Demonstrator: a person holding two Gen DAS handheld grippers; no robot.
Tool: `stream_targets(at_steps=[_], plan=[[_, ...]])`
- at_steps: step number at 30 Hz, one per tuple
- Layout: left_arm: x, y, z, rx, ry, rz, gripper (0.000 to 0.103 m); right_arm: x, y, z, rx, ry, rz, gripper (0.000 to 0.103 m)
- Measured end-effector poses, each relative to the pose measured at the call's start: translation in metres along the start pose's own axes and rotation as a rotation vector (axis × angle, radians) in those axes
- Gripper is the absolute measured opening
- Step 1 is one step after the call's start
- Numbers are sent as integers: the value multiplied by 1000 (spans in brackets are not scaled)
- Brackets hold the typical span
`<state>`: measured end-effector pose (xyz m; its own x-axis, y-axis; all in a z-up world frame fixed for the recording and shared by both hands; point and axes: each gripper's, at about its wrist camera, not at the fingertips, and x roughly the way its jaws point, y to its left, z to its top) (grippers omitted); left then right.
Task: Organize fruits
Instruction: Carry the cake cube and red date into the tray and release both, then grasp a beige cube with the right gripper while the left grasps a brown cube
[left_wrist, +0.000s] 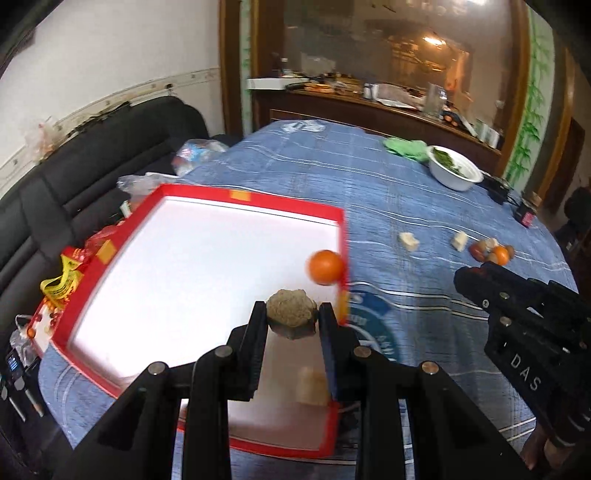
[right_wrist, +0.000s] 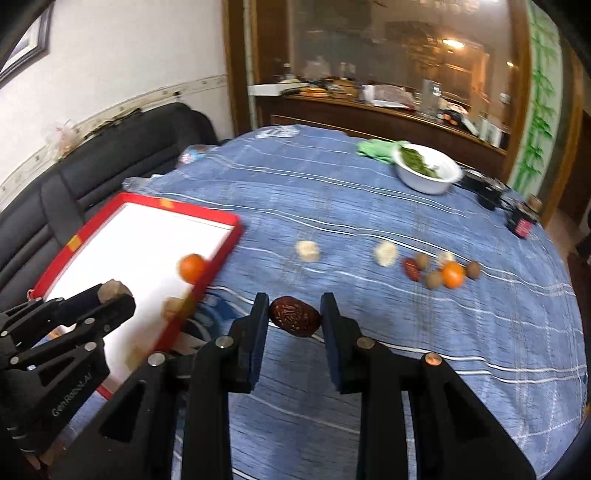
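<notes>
Over the red-rimmed white tray (left_wrist: 258, 199), my left gripper (left_wrist: 292, 314) is shut on a beige crumbly lump (left_wrist: 291, 312). An orange (left_wrist: 327, 266) lies in the tray by its right rim, and a second beige piece (left_wrist: 313, 386) rests near the front. My right gripper (right_wrist: 294, 306) is shut on a dark red date (right_wrist: 294, 316), held above the blue tablecloth just right of the tray (right_wrist: 221, 221). The right wrist view shows the left gripper (right_wrist: 110, 293) at the left. Farther right lie two beige pieces (right_wrist: 307, 251) and a cluster with another orange (right_wrist: 452, 274), a red date (right_wrist: 411, 268) and brown longans (right_wrist: 433, 279).
A white bowl of greens (right_wrist: 426, 170) and a green cloth (right_wrist: 376, 149) sit at the table's far side, with small dark boxes (right_wrist: 521, 225) at the right edge. A black sofa (right_wrist: 110, 155) runs along the left, and a wooden counter (right_wrist: 369, 110) stands behind.
</notes>
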<state>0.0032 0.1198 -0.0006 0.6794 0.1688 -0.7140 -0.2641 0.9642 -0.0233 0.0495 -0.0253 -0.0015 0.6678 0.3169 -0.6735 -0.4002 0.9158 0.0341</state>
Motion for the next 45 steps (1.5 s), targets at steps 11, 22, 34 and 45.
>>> stream_targets(at_steps=[11, 22, 34, 45], plan=[[10, 49, 1, -86, 13, 79, 27, 29, 72, 15, -85, 11, 130, 31], [20, 95, -2, -179, 26, 204, 28, 53, 112, 12, -136, 63, 206, 31], [8, 67, 1, -144, -28, 233, 77, 34, 59, -1, -75, 39, 223, 62], [15, -43, 20, -2, -58, -21, 77, 37, -86, -5, 109, 12, -20, 62]])
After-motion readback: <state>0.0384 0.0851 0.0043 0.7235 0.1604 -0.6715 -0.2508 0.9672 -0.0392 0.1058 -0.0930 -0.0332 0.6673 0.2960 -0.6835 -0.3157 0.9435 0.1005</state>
